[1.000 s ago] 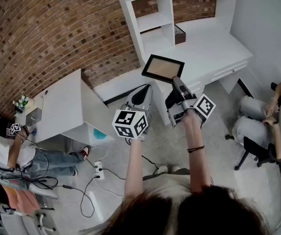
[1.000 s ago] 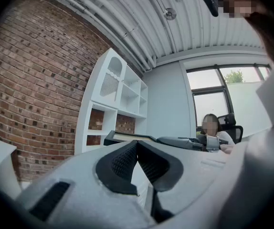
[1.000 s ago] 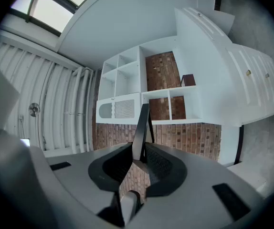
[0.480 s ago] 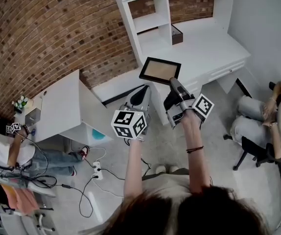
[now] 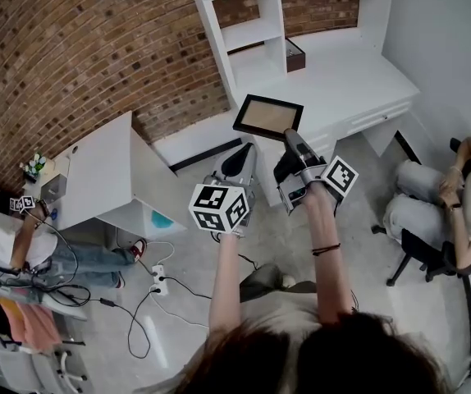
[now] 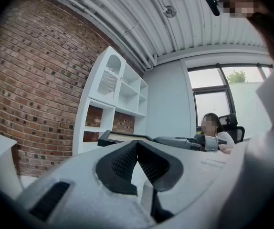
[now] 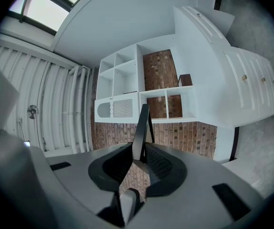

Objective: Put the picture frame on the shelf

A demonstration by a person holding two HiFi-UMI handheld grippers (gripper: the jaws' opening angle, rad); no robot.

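Dark box (image 5: 295, 56) on white shelf unit (image 5: 346, 80)

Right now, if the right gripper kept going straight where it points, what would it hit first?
Probably the white shelf unit above the desk; the picture frame held in the right gripper would touch first. Nothing seems to stand between, though depth is hard to judge.

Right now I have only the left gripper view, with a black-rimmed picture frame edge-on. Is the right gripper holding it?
Observer: Yes; its own view shows the right gripper with jaws clamped on the black-rimmed picture frame.
Operator: Is it shelved yet?
Observer: No; the head view shows it in the air, short of the white shelf unit.
Operator: Anything near the shelves?
Observer: A small dark box stands on the white desk beside them.
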